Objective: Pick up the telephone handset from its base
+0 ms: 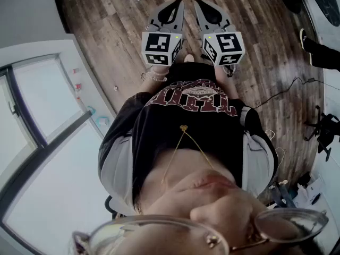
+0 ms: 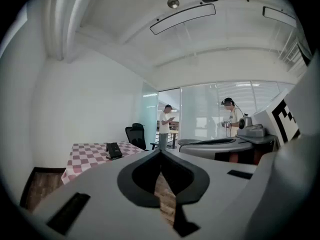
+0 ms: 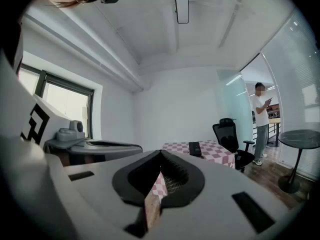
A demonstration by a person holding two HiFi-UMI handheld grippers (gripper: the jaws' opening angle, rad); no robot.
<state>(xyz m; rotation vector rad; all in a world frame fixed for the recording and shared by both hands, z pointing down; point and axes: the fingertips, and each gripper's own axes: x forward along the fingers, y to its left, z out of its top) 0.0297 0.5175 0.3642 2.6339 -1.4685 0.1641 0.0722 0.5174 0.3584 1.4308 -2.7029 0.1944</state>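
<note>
- Left gripper (image 2: 161,153): jaw tips together, nothing between them. Right gripper (image 3: 161,153): likewise closed, empty.
- Both sit side by side, upper centre of head view, over wood floor (image 1: 255,41).
- Telephone (image 2: 114,150) rests on checkered table (image 2: 85,159), left-centre of left gripper view, well apart from both grippers.
- Open floor lies before the table's near edge.
- Office chair (image 2: 136,135) stands just beyond the table.
</note>
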